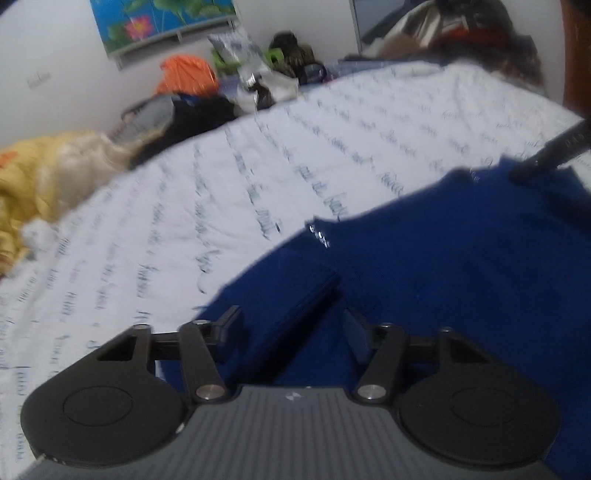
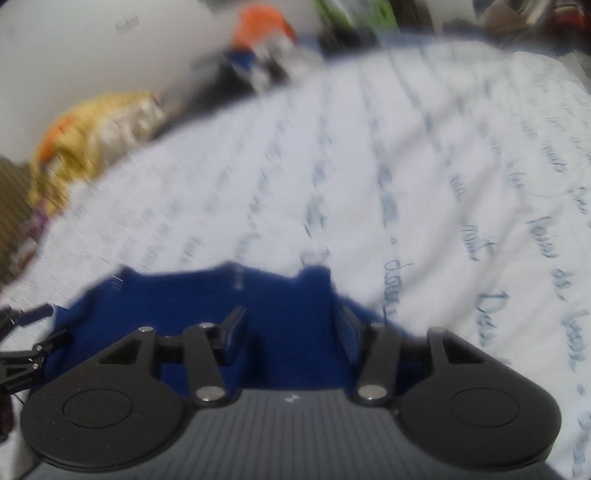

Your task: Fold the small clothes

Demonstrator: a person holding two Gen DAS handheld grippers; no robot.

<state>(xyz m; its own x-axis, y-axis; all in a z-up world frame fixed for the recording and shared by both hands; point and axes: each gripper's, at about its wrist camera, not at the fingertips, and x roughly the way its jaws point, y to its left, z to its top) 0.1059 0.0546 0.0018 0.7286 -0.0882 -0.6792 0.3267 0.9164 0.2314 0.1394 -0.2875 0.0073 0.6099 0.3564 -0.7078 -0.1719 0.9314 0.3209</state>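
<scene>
White bedsheet point(image 1: 221, 177) printed with script is seen under a dark blue garment point(image 1: 443, 277), which lies spread on it. Both the left gripper point(image 1: 291, 332) and the right gripper point(image 2: 291, 328) are held spread over the cloth, pinching nothing. A fold seems just released; an edge must be gripped next. A lotus poster point(image 1: 162, 22) is shown only by the left view.

A dark blue knitted garment point(image 1: 461, 266) lies spread on a bed covered by a white sheet printed with rows of handwriting point(image 1: 184, 221). The left tongs point(image 1: 291, 332) sit over the garment's left edge, a folded strip of it lying between the parted jaws. The right tongs point(image 2: 291, 328) sit over its right part. Beyond the bed, against the wall, lies a crumpled yellow cloth point(image 1: 40, 177), with an orange bundle point(image 1: 186, 74) behind it.
</scene>
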